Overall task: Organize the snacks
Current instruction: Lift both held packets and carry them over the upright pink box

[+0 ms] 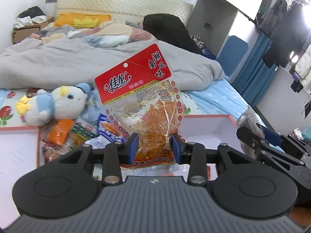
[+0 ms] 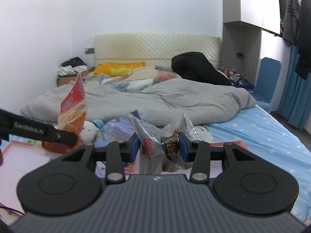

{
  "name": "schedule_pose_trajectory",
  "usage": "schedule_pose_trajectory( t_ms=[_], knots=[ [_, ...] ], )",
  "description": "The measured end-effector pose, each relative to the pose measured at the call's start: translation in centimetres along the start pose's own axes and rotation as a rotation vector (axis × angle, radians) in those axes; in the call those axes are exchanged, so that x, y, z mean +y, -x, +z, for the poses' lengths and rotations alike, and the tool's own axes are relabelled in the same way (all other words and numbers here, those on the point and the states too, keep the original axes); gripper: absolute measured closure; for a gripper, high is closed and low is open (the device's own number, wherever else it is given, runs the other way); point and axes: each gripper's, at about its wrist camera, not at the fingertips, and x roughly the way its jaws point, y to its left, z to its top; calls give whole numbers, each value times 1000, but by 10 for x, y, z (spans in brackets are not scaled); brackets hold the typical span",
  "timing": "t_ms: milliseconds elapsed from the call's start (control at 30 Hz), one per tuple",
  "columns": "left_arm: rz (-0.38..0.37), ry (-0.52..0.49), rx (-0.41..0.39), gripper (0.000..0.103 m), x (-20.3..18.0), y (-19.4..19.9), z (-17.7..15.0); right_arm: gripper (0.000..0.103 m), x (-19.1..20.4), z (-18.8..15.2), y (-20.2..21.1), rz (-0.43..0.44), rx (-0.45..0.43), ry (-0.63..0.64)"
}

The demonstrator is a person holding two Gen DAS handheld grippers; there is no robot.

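My left gripper [image 1: 155,146] is shut on a clear snack bag with a red header and orange strips inside [image 1: 143,101], held upright above the bed. The same red-topped bag [image 2: 72,104] shows at the left of the right wrist view, with the left gripper's black arm [image 2: 38,131] in front of it. My right gripper [image 2: 159,147] is shut on a crinkled clear snack bag with red print and dark pieces [image 2: 155,145], lifted off the bed. A heap of loose snack packets [image 1: 77,134] lies below the left gripper.
Two shallow white boxes with pink rims flank the heap: one at the left [image 1: 17,151], one at the right [image 1: 210,124]. A blue-and-white plush toy [image 1: 56,103] lies behind the snacks. A grey duvet [image 1: 77,62] covers the bed's far half.
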Motion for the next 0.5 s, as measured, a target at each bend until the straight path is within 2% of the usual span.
schedule_pose_trajectory(
  t_ms=[233,500],
  knots=[
    [-58,-56,89,61,-42,-46,-24,58,-30,-23,-11,-51,47,-34],
    [-74,-83,200,60,-73,-94,-42,58,-60,-57,-32,-93,141,-78]
  ],
)
